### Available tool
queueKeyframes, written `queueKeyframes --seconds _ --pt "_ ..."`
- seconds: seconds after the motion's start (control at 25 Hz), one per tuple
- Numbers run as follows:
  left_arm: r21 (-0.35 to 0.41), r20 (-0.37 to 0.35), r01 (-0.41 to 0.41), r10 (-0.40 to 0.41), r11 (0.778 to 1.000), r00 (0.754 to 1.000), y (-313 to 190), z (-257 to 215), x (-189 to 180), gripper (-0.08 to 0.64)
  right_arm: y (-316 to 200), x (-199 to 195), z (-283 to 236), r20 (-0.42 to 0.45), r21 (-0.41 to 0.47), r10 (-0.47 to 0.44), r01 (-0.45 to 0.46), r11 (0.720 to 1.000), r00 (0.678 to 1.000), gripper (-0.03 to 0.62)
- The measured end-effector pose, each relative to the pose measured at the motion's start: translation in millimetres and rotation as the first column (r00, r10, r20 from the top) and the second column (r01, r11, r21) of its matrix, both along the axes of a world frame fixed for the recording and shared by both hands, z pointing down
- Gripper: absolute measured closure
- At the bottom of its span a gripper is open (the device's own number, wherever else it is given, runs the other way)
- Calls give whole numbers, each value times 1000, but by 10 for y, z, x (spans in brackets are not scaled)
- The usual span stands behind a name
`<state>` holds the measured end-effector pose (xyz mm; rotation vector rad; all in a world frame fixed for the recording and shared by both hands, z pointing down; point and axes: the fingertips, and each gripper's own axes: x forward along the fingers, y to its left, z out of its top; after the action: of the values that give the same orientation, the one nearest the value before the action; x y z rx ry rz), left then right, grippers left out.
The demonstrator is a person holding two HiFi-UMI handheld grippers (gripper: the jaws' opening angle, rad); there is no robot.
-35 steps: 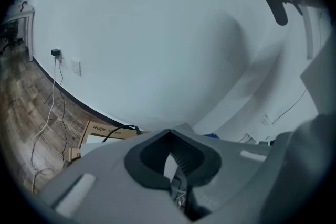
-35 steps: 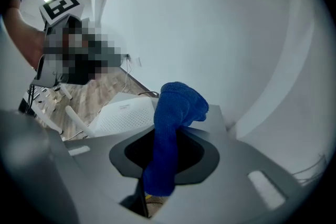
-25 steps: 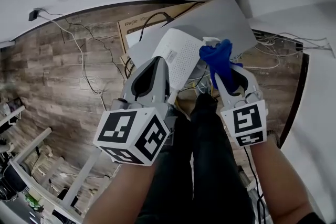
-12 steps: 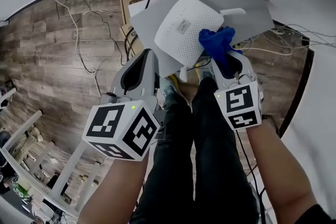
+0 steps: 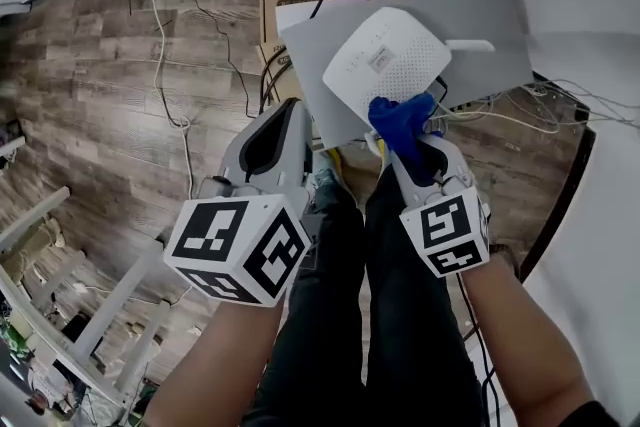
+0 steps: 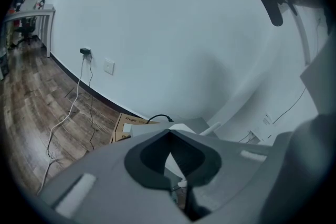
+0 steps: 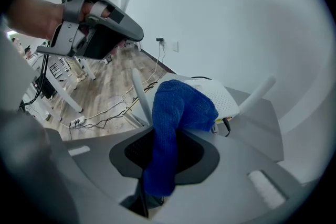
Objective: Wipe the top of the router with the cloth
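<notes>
In the last sec the cloth (image 5: pixel 398 118) slid across the router (image 5: pixel 385 65) from its far-right side to its near edge. I'd say one pass is done, prob more needed. R tool (image 5: pixel 408 143) pinches the cloth. L tool (image 5: pixel 291 110) is pressed together, empty, off to the left. Router sits on the grey bench (image 5: pixel 490 10), long axis near-left to far-right, antenna (image 5: pixel 468 45) pointing right.
</notes>
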<state>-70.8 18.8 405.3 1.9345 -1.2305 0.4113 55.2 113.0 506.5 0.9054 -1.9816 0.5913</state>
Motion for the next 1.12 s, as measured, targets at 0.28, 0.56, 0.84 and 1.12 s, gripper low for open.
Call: queueKeyframes --seconds 0.28,0.56,0.84,1.12 --pt "0 -17 51 -51 999 999 12 12 -95 560 -293 -139 -267 37 48 -69 67 997 997 479" --pt "8 -43 105 -104 994 994 -37 -250 -155 560 -740 -286 -512 10 77 -156 155 985 988 479" --pt "-13 -28 237 -238 971 971 -202 28 -499 560 -1070 -739 -163 5 58 -349 348 936 937 479" --pt "-31 -24 358 -359 933 933 -215 134 -911 560 -1126 -1176 -36 -24 12 -517 517 856 856 479"
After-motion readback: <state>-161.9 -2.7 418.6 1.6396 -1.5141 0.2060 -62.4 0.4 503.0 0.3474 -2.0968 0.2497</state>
